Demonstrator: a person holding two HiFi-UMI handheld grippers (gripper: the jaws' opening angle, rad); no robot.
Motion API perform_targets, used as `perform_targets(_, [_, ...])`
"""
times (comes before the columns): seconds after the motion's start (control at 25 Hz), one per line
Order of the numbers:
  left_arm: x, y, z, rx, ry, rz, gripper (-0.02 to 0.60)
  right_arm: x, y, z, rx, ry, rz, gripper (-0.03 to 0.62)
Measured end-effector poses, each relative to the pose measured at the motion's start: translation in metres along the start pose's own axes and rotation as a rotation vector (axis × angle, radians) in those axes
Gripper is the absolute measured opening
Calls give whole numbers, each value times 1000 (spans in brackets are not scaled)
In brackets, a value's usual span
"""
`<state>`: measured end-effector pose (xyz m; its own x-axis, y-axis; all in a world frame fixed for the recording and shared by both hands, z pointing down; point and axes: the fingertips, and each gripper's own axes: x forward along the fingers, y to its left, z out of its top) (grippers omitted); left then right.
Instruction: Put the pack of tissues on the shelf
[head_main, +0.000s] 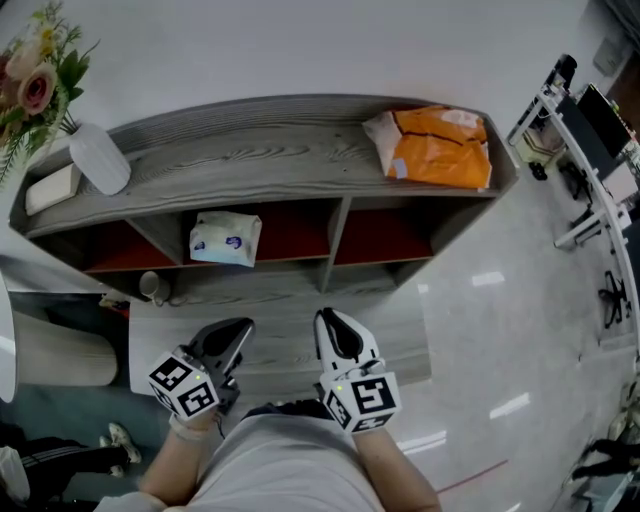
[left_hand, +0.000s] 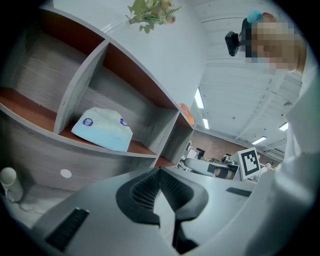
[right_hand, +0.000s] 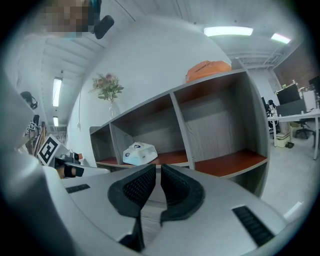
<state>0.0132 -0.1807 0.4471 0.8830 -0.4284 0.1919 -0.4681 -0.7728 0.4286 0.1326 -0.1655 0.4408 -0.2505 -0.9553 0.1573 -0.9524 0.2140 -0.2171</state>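
Observation:
The pack of tissues (head_main: 225, 238), white with blue print, lies in the middle compartment of the grey wooden shelf (head_main: 280, 150), on its red-brown board. It also shows in the left gripper view (left_hand: 102, 129) and the right gripper view (right_hand: 140, 152). My left gripper (head_main: 232, 336) is held back near my body, well short of the shelf, shut with nothing between its jaws (left_hand: 160, 172). My right gripper (head_main: 335, 330) sits beside it, also shut and holding nothing (right_hand: 156, 170).
On the shelf top lie an orange bag (head_main: 440, 145) at the right, a white vase (head_main: 100, 158) with flowers and a white box (head_main: 50, 188) at the left. A small cup (head_main: 152, 287) stands on the lower ledge. A desk frame (head_main: 590, 130) stands at the far right.

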Motion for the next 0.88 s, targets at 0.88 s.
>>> perform_targets(0.88, [-13,9,2,-3,-21,49,15,6,8,-5,-22,21,36,40])
